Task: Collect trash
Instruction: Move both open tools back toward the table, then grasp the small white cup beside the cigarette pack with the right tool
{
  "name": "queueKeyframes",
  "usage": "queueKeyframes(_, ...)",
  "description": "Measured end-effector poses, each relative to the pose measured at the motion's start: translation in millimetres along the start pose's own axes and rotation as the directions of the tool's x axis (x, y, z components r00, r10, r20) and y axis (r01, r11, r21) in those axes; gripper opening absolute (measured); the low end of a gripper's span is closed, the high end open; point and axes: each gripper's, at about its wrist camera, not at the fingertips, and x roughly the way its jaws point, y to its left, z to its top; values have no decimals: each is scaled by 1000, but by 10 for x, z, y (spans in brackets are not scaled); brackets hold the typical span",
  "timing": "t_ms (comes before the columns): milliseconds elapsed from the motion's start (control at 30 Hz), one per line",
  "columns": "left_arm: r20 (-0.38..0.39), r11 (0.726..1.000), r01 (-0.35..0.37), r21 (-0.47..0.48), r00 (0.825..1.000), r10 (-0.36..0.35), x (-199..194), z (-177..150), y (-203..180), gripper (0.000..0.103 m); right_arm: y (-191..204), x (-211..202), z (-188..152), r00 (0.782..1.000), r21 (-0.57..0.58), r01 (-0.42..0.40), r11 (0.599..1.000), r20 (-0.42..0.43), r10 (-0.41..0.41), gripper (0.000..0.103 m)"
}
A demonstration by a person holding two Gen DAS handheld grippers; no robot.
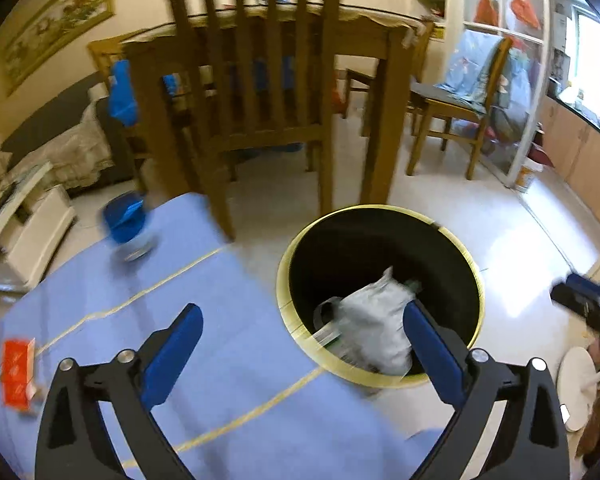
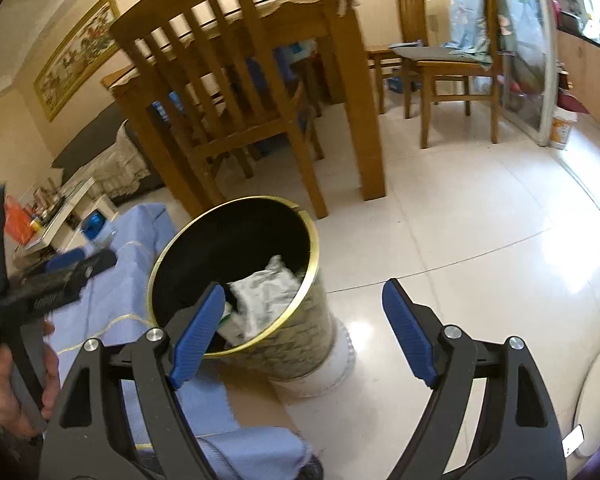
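A round black bin with a gold rim (image 1: 380, 209) stands on the tiled floor beside a low table under a blue cloth (image 1: 228, 352). Crumpled grey-white wrapping (image 1: 372, 320) lies inside it with other scraps. My left gripper (image 1: 303, 312) is open and holds nothing, one finger over the cloth and the other over the bin's mouth. On the cloth lie a red packet (image 1: 18, 376) and a blurred blue-and-white container (image 1: 126, 224). My right gripper (image 2: 304, 290) is open and holds nothing above the bin's (image 2: 260, 199) near right side. The left gripper (image 2: 84, 264) shows there, held by a hand (image 2: 4, 380).
A wooden chair (image 1: 256, 80) and dining table (image 1: 388, 128) stand just behind the bin. A second chair (image 1: 456, 116) draped in light blue fabric is at the back right. A low white shelf (image 1: 32, 232) sits at the left, a white stool (image 1: 576, 384) at the right.
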Motion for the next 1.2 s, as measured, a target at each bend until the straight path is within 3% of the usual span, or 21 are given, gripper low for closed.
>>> queueKeyframes(167,5,994,-98,-42,995,98,-442,-577,548,96,762,178,-51,992,-123,-113,986,-66,105,80)
queueKeyframes(300,-14,967,-234,-103,972,233,-703,-1006,1136,97,1548,267,-210,972,-227,-222,948,-134,196,81)
queueKeyframes(367,-39,950,-268,-160,963,265,-780,-1117,1418,97,1920,314,-316,956,-245,-273,930,-179,234,81)
queueKeyframes(467,-41,917,-296,-268,954,296,-974,-1275,1879,96,2391,364,-478,928,-239,-341,909,-240,284,81)
queueKeyframes(633,-71,844,-402,-355,912,405,-1148,-1479,2515,96,3579,618,-668,896,-338,-427,839,-284,342,79)
queueKeyframes(667,-91,831,-411,-375,908,408,-1156,-1515,2643,96,3818,747,-702,886,-355,-443,824,-316,340,77)
queueKeyframes(733,-107,808,-427,-406,900,422,-1196,-1561,2813,96,4146,967,-766,867,-368,-464,806,-372,330,62)
queueKeyframes(767,-107,796,-437,-419,894,434,-1226,-1583,2871,96,4314,1086,-805,859,-374,-473,797,-399,323,62)
queueKeyframes(867,-133,766,-468,-441,878,460,-1268,-1688,3047,96,4564,1300,-900,868,-437,-453,777,-415,272,62)
queueKeyframes(1100,-159,752,-483,-449,871,465,-1118,-1594,3169,96,4752,1606,-1026,875,-492,-440,751,-425,233,62)
queueKeyframes(1167,-161,755,-480,-446,873,460,-1068,-1564,3155,96,4816,1626,-1070,890,-546,-420,724,-405,211,57)
queueKeyframes(1200,-162,758,-481,-441,873,460,-1036,-1542,3141,96,4836,1606,-1106,895,-572,-413,709,-398,201,49)
